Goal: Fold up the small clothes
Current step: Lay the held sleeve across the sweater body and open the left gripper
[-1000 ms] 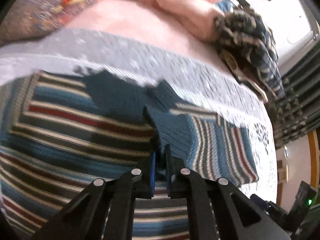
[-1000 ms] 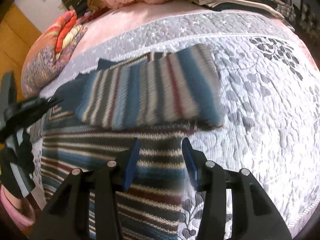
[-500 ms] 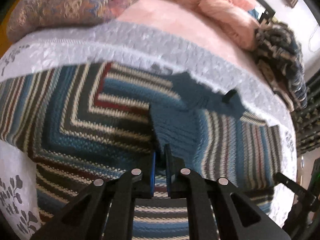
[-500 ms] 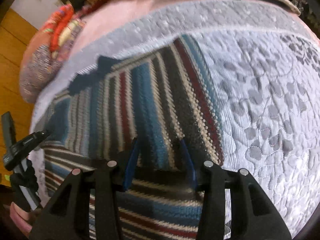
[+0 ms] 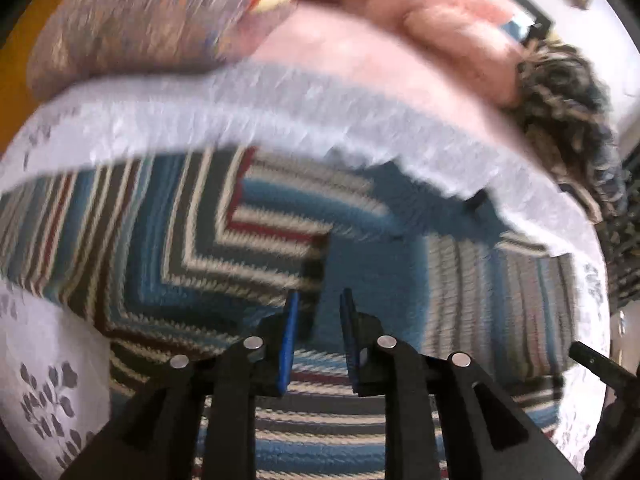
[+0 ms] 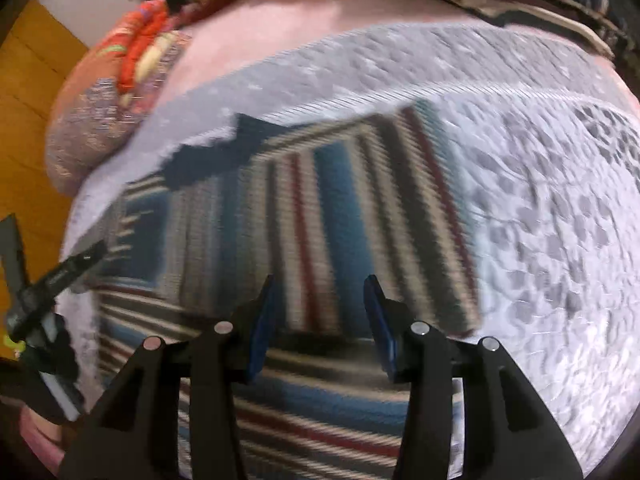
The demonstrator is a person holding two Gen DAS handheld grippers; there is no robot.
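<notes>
Left wrist view: left gripper (image 5: 318, 330) jaws parted, narrow gap, nothing clamped, over striped sweater (image 5: 168, 240) spread flat on quilted bedspread (image 5: 248, 100). Right wrist view: right gripper (image 6: 322, 322) wide open, empty, above folded-over sleeve (image 6: 360, 208) lying across sweater body. Both frames motion-blurred. Pillow (image 6: 100, 120) beyond bedspread edge.

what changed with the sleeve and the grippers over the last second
The left gripper, shut on the blue sleeve cuff before, has opened and let it go; the sleeve now lies folded across the striped sweater. The right gripper stayed open and empty. The sweater stays on the quilt.
</notes>
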